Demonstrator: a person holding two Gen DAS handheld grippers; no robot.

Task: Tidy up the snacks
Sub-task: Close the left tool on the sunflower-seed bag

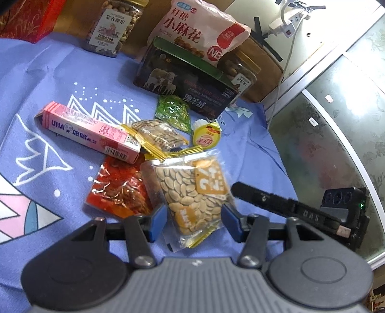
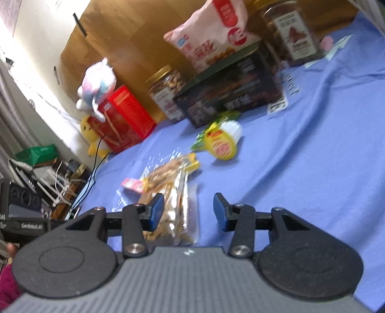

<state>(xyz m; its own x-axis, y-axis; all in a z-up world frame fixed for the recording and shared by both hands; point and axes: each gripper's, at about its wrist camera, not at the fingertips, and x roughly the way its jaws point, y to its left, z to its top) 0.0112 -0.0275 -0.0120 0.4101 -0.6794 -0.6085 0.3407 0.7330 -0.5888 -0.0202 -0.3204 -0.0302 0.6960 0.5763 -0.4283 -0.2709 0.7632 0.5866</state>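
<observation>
A clear packet of pumpkin seeds (image 1: 190,190) lies flat on the blue cloth (image 1: 72,79). My left gripper (image 1: 193,221) hovers over its near end, open, with a blue pad on each side and neither pressing. My right gripper (image 2: 189,211) is open too and straddles the same packet (image 2: 173,211) from the side, with the packet close to the left pad. One black finger (image 1: 259,198) of the right gripper reaches toward the packet's right edge. Around it lie a red snack packet (image 1: 120,190), a pink candy box (image 1: 91,131), a gold-edged packet (image 1: 154,137), a green packet (image 1: 173,113) and a yellow cup (image 1: 207,137).
At the back stand a dark tin box (image 1: 185,81) with a pink snack bag (image 1: 199,33) on it, two nut jars (image 1: 113,26) (image 1: 240,69) and a red box (image 1: 26,16). The cloth ends at the right by a glass surface (image 1: 336,144). Plush toys (image 2: 96,81) sit on the red box.
</observation>
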